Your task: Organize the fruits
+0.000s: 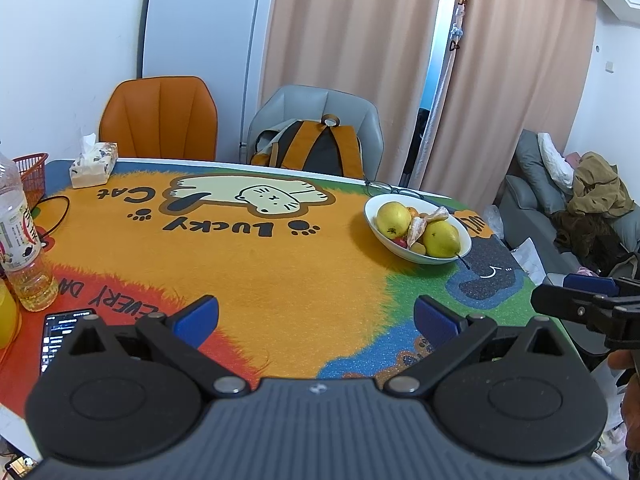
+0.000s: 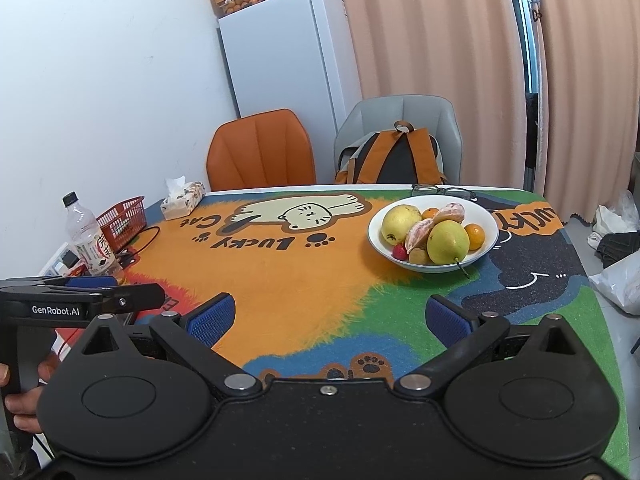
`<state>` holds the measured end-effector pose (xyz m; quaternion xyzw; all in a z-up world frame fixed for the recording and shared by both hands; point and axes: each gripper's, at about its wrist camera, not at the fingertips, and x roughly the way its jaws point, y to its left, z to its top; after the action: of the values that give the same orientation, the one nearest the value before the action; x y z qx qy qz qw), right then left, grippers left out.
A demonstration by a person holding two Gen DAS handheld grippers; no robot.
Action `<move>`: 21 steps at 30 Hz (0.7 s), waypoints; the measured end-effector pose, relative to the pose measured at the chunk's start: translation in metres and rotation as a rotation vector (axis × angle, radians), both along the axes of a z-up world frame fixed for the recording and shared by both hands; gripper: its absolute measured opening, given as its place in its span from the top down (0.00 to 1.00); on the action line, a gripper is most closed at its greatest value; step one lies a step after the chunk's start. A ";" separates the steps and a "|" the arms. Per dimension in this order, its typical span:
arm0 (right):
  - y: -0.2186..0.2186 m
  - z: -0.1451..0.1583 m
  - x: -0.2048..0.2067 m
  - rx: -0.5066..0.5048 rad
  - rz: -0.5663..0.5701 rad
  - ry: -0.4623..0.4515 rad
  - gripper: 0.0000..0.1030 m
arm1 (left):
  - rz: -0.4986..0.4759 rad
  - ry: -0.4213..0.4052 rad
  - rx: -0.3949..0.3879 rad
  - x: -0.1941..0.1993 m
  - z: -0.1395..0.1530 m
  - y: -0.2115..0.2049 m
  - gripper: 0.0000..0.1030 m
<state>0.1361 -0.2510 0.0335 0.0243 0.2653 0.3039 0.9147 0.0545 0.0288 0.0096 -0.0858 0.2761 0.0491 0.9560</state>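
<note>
Fruit sits heaped in the white bowl (image 2: 434, 256), right of centre in the right wrist view: two pears, peeled citrus and small oranges. All of it lies gathered, fitting a job either finished or awaiting sorting. Left gripper (image 1: 316, 318) and right gripper (image 2: 328, 318) gape wide, holding nothing. Bare mat (image 2: 304, 280) fills mid-frame; table edge runs close past the bowl.

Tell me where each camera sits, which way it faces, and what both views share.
Left wrist: sits on the left gripper, looking across the table mat toward the chairs; the right gripper shows at the right edge.
Right wrist: sits on the right gripper, facing the same way; the left gripper and a hand show on the left.
Shared: fruit bowl, backpack, fridge.
</note>
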 end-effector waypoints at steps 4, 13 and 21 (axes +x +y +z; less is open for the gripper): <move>0.000 0.000 0.000 0.000 0.000 0.001 0.00 | 0.000 0.001 -0.002 0.000 0.000 0.001 0.00; 0.000 0.000 0.000 -0.004 0.003 0.000 0.00 | 0.001 0.003 -0.003 -0.001 -0.001 0.002 0.00; 0.000 -0.002 0.000 -0.002 0.001 0.008 0.00 | 0.002 0.003 -0.005 0.000 -0.002 0.004 0.00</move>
<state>0.1357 -0.2508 0.0314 0.0242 0.2692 0.3038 0.9136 0.0543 0.0330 0.0076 -0.0884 0.2778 0.0496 0.9553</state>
